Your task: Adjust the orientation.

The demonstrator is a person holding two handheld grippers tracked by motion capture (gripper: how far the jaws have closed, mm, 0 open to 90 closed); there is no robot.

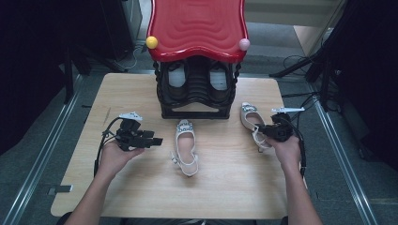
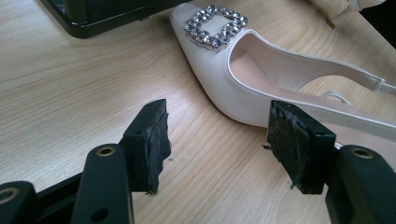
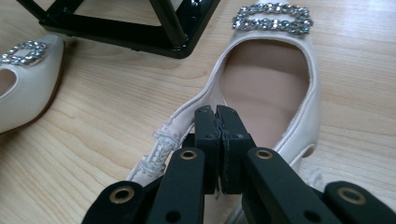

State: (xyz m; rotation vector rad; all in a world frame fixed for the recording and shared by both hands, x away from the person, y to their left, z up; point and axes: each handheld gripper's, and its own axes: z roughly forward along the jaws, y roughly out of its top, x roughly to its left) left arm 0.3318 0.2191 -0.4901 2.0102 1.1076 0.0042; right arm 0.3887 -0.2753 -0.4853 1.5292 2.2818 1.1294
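Left gripper (image 2: 217, 149) gapes empty beside the middle shoe (image 1: 185, 146), whose long axis runs toward the rack (image 1: 196, 96), while the right gripper (image 3: 218, 140), jaws pressed together, sits over the right shoe (image 3: 271, 79), grip uncertain.

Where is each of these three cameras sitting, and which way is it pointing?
High view: above the person's side of the table, facing forward and down; shows both forearms, left gripper, right gripper, two white shoes, black rack.
Left gripper view: rides the left gripper, looking along its open jaws at the middle shoe.
Right gripper view: rides the right gripper, jaws shut, over the right shoe.
Shared: both gripper views show the middle shoe and the rack base.
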